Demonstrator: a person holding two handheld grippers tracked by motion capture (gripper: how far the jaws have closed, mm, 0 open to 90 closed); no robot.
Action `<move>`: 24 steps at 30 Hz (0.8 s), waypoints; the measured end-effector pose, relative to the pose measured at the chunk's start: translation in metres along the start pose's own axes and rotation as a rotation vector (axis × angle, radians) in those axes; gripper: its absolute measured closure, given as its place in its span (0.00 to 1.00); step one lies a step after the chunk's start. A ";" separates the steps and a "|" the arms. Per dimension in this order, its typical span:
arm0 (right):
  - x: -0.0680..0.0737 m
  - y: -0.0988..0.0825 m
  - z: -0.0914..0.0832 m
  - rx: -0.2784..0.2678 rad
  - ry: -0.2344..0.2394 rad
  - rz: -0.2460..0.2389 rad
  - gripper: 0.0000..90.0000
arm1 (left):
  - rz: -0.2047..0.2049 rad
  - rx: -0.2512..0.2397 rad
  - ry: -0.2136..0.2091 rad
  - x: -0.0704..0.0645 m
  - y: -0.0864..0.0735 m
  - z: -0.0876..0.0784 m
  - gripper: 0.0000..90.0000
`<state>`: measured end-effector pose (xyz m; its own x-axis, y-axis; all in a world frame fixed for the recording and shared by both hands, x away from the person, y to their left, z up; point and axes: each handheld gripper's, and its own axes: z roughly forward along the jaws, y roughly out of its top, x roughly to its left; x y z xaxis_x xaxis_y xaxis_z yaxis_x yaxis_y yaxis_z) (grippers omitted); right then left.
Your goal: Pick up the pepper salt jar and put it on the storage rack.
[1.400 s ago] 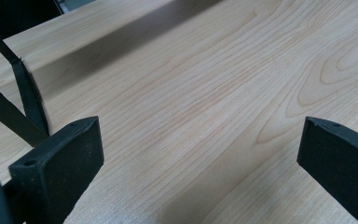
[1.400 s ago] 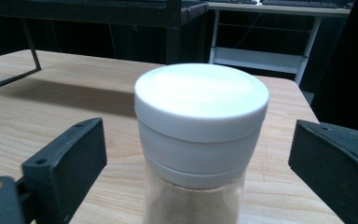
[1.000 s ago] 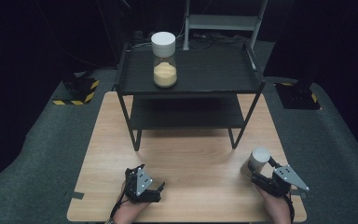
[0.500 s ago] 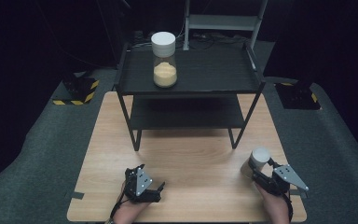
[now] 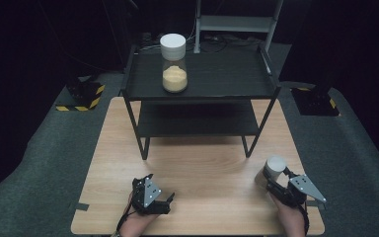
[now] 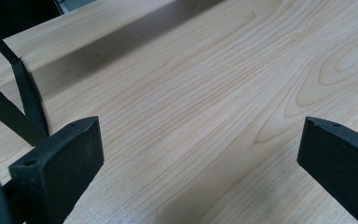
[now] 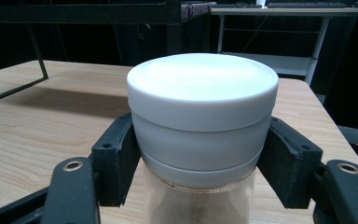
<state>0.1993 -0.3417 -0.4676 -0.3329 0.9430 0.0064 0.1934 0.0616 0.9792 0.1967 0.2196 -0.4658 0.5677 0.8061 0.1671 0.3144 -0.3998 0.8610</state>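
A glass jar (image 7: 203, 116) with a white lid and pale powder inside stands on the wooden table (image 5: 202, 163) at the front right. My right gripper (image 7: 196, 158) is shut on it, its black pads (image 7: 116, 158) pressing both sides just under the lid. In the high view the same jar (image 5: 275, 168) sits right in front of that gripper (image 5: 272, 178). A second, taller jar (image 5: 173, 61) with a white lid and orange-tan powder stands on the top shelf of the black rack (image 5: 217, 79). My left gripper (image 5: 167, 200) rests at the front left, open (image 6: 200, 154) over bare wood.
The black two-tier rack spans the back half of the table, with its legs (image 5: 143, 143) planted on the wood. A grey metal stand (image 5: 237, 22) is behind it. Yellow-and-black striped floor blocks (image 5: 81, 96) lie to the left, beyond the table's edge.
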 end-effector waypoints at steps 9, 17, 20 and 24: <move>0.005 0.008 -0.007 -0.017 0.015 -0.023 0.37 | -0.003 -0.001 0.000 0.000 0.000 0.000 0.01; 0.013 0.015 -0.012 -0.044 0.043 -0.043 0.37 | -0.003 -0.002 -0.003 0.001 0.000 0.000 0.01; 0.016 0.018 -0.014 -0.062 0.061 -0.046 0.37 | -0.002 -0.002 -0.004 0.001 0.000 0.000 0.01; 0.021 0.023 -0.016 -0.076 0.084 -0.055 0.37 | 0.000 -0.001 -0.004 0.001 0.000 0.000 0.01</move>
<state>0.1819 -0.3256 -0.4421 -0.4178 0.9079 -0.0335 0.1037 0.0843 0.9910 0.1971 0.2204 -0.4658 0.5710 0.8043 0.1647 0.3138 -0.3992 0.8615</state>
